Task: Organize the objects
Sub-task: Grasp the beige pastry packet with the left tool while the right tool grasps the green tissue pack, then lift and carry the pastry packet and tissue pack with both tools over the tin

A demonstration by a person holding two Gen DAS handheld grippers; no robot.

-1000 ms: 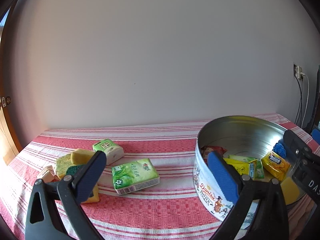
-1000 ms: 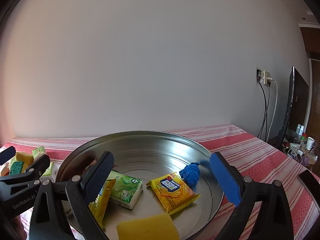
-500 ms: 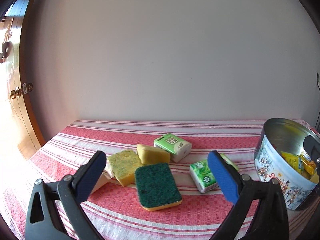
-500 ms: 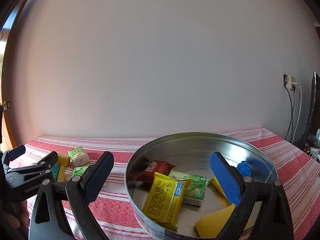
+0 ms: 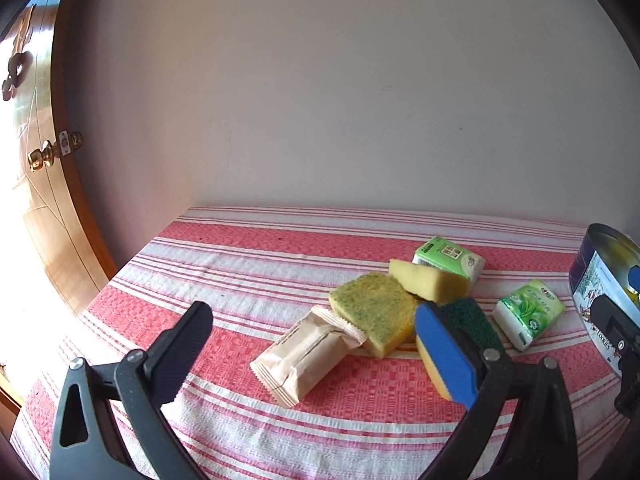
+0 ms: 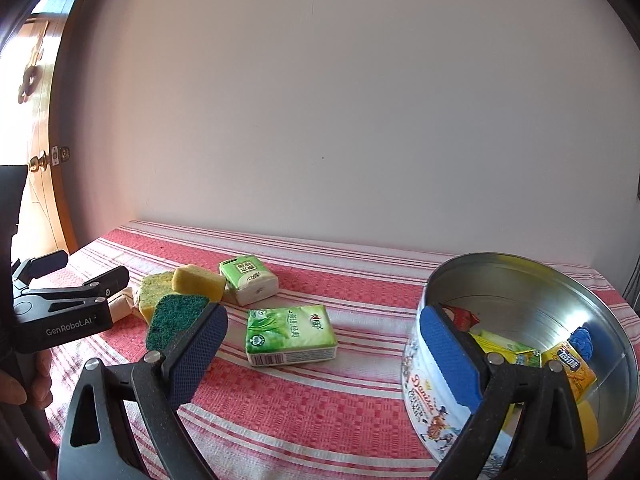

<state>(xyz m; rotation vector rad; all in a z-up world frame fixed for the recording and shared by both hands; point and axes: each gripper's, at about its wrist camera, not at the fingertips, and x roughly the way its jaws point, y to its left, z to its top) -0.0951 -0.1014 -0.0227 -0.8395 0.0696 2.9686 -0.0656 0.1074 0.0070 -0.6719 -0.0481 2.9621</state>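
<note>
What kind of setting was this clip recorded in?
Most likely a room in a home: a table under a red striped tablecloth against a plain wall, a wooden door with a brass knob, and household sponges, tissue packs and a cookie tin.

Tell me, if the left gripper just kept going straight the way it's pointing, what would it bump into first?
Most likely the beige snack packet: it lies between the open fingers of the left gripper, nearest of the pile. The yellow-green sponge sits just behind it, touching. Depth is hard to judge here.

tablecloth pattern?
Red and white stripes on the tablecloth; clearest in the left wrist view.
</note>
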